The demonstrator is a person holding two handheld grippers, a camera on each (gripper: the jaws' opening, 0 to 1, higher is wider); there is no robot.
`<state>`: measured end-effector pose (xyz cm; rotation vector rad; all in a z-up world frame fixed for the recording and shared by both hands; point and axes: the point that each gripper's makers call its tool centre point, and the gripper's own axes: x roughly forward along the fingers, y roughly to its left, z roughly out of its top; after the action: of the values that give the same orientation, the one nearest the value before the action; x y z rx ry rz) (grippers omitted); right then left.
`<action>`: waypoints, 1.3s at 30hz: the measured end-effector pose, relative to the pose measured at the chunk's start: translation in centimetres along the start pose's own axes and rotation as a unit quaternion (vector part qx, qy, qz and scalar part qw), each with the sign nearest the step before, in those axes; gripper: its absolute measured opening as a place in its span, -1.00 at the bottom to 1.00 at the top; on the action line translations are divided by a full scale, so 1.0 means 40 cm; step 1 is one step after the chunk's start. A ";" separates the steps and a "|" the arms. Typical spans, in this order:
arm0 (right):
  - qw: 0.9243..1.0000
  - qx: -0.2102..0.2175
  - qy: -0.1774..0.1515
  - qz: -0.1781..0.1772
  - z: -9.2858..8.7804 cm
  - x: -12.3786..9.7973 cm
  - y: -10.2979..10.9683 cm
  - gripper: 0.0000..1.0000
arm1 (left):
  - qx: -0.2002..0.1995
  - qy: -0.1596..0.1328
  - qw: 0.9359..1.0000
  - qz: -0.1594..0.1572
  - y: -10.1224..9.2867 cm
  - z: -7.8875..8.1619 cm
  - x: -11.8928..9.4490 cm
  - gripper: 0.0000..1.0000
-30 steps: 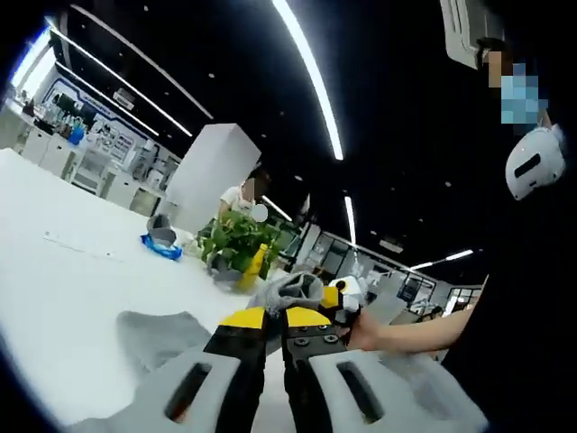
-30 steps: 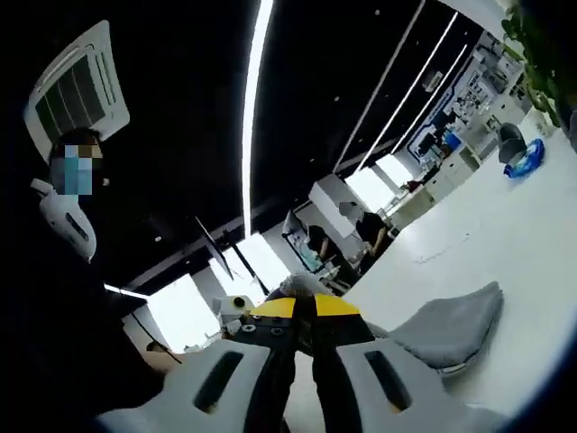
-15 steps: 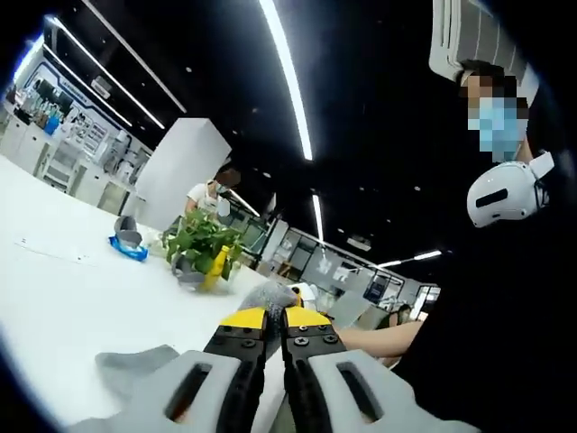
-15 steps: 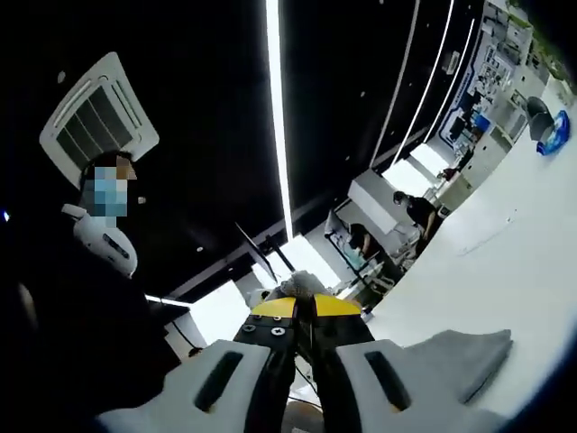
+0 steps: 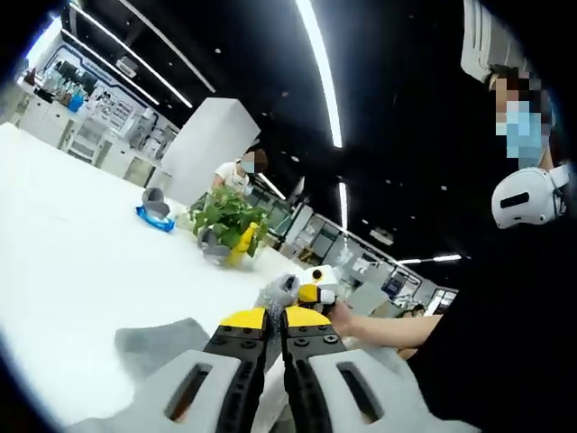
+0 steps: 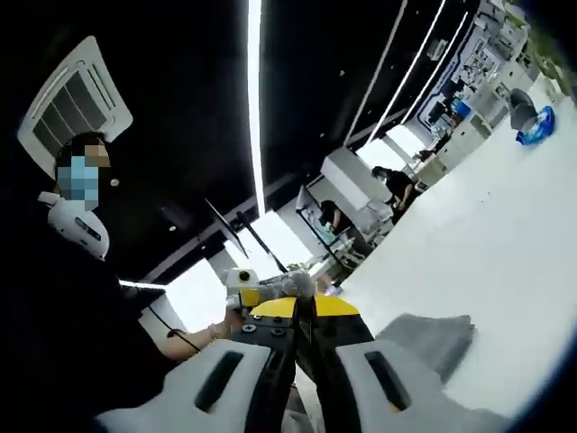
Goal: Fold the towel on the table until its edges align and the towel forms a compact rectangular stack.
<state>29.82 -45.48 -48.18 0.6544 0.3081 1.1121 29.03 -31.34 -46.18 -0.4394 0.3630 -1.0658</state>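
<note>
The grey towel hangs between the two grippers above the white table [image 5: 63, 244]. My left gripper [image 5: 274, 316] is shut on a bunched corner of the towel [image 5: 278, 290]; more grey cloth [image 5: 158, 338] trails down at the left of its jaws. My right gripper [image 6: 305, 307] is shut on another corner of the towel [image 6: 287, 285], with a fold of it [image 6: 433, 336] lying lower right. In the left gripper view the right gripper [image 5: 315, 287] shows just past the pinched corner, a hand [image 5: 347, 320] behind it. The left gripper [image 6: 242, 281] appears in the right gripper view.
A potted plant [image 5: 225, 221] with a yellow item and a blue-and-grey object [image 5: 155, 209] stand far back on the table. The person [image 5: 514, 271] holding the grippers is close on the right. Another person sits behind the plant. The blue object [image 6: 534, 124] shows far right.
Both views have tilted down a little, so more of the table shows. The two pinched corners have come closer together, and the other gripper now shows clearly in each view.
</note>
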 end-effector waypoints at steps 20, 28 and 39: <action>0.984 -0.007 0.087 -0.154 -0.083 0.028 -0.177 -0.98 | -0.046 0.052 0.991 0.111 0.223 -0.095 0.064 -0.90; 0.974 0.023 0.102 -0.200 -0.097 0.047 -0.255 -0.98 | -0.048 0.068 0.985 0.151 0.304 -0.120 0.089 -0.90; 0.955 -0.006 0.126 -0.267 -0.131 0.050 -0.332 -0.97 | -0.013 0.104 0.975 0.197 0.382 -0.177 0.107 -0.90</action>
<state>37.47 -45.69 -60.39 0.3809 0.6557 0.6723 38.97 -30.07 -60.36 -0.2635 0.6228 -0.7197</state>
